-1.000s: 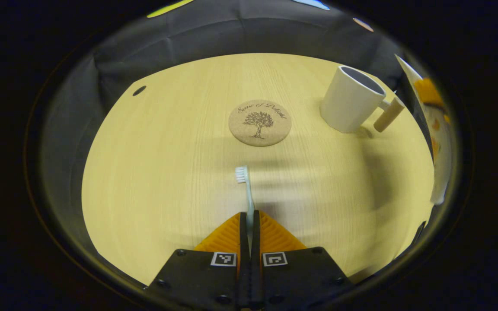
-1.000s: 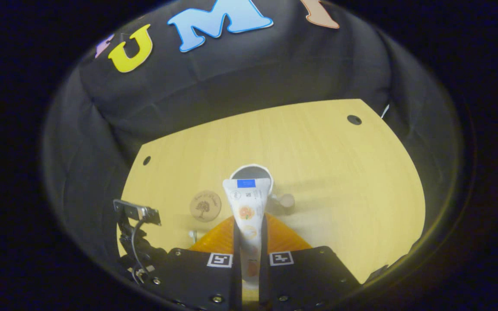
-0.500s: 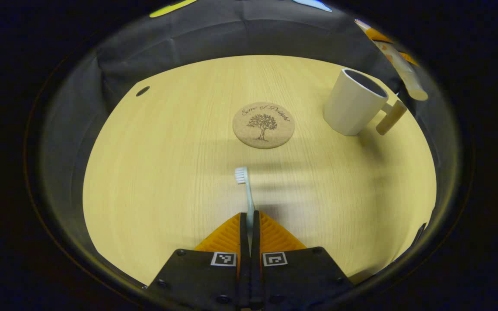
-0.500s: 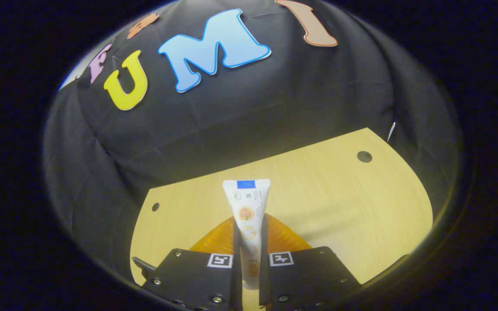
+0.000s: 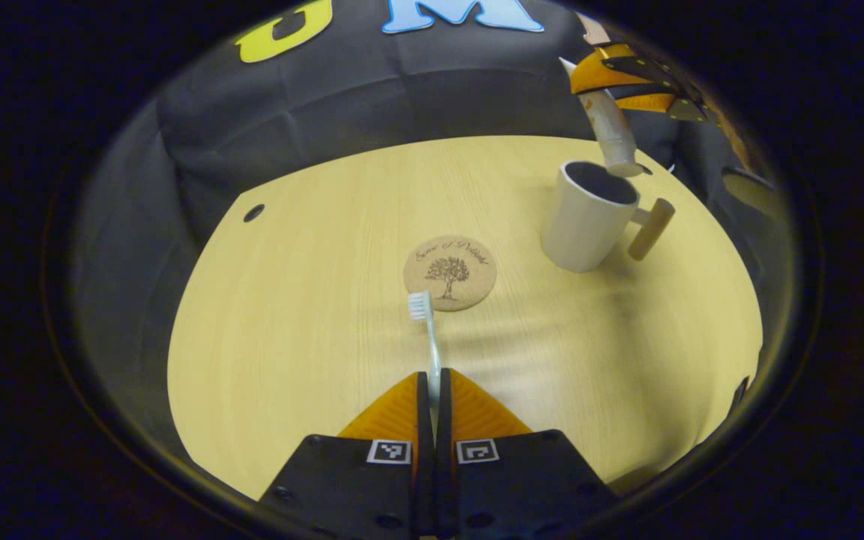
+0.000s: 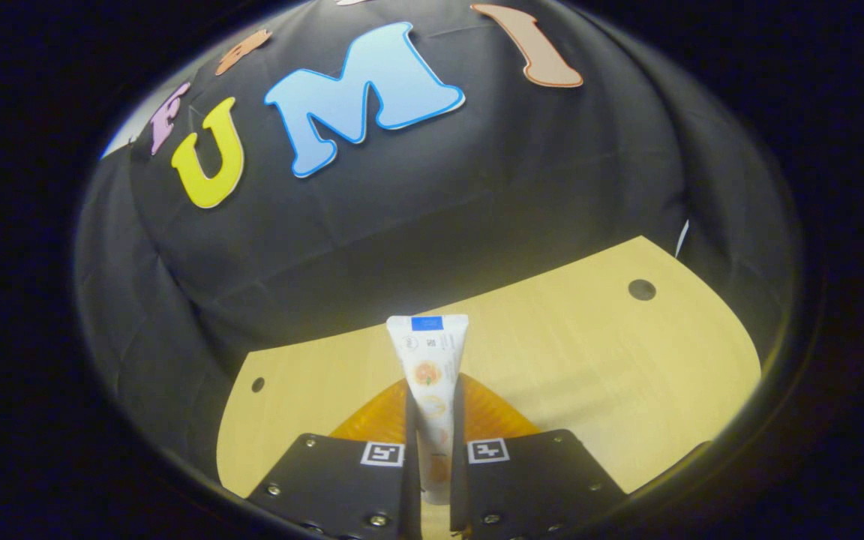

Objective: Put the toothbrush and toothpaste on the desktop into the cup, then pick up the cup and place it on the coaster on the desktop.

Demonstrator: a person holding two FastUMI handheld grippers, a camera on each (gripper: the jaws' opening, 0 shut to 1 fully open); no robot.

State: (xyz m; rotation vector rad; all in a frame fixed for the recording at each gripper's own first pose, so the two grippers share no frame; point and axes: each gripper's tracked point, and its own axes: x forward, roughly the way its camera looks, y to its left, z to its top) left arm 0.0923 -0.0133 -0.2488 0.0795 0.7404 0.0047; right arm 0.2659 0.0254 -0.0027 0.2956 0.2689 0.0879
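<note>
Left gripper view: the left gripper [image 5: 432,382] is clamped tight on the toothbrush [image 5: 426,337], bristles pointing forward above the desktop [image 5: 289,322] and overlapping the near edge of the coaster [image 5: 450,272]. That brush looks light and stiff with a thin, slick handle (easy to swivel in a pinch), so the grip near the lower handle seems sensible, leaving the head free to drop in.

Over by the cup [image 5: 586,217], the right gripper [image 5: 604,90] hangs above the rim with the toothpaste [image 5: 612,139] held cap-end down, its tip just over the opening, not yet clearly inside. The cup looks rigid and heavier than the rest, probably ceramic; its handle or wall are the likely places to take it later, and gently.

In the right gripper view the jaws are closed on the tube's middle, both fingers [image 6: 406,420] pressing its sides. The tube is soft and squeezable, so a moderate pinch on the body suits it.
</note>
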